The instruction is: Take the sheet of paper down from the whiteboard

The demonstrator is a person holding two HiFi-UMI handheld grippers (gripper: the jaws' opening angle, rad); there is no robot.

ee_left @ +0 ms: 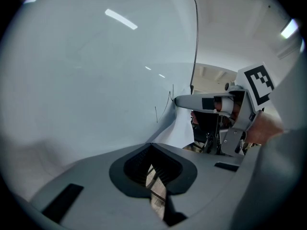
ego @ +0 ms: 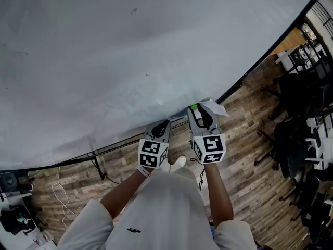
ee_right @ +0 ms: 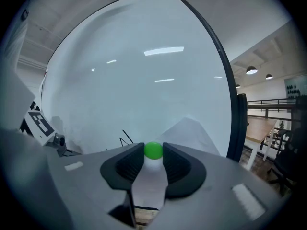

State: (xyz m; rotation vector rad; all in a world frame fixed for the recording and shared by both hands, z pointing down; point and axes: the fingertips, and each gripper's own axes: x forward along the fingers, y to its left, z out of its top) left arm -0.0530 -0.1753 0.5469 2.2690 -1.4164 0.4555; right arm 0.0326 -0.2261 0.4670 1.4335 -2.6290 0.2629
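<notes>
The sheet of paper (ego: 213,107) sits at the bottom edge of the whiteboard (ego: 130,61), near the board's right-hand end. Its free part bows away from the surface in a white peak (ee_right: 192,132). A single green magnet (ee_right: 153,149) pins it, and the right gripper (ego: 196,108) has its jaws spread wide around that magnet, the dark pads (ee_right: 178,163) meeting it on either side, with a strip of the sheet showing in the gap below. The left gripper (ee_left: 152,145) is just beside the right one, its jaws clenched together on nothing and its tip close to the board, apart from the sheet. That makes one sheet, one magnet and two grippers. A few thin black pen marks (ee_left: 169,99) lie on the board next to the sheet's edge. The board's black frame (ee_right: 229,90) runs just past the sheet. On the wooden floor (ego: 244,139) beyond stand several dark chairs (ego: 296,134), well apart, and white cables (ego: 60,191) trail at the left.
</notes>
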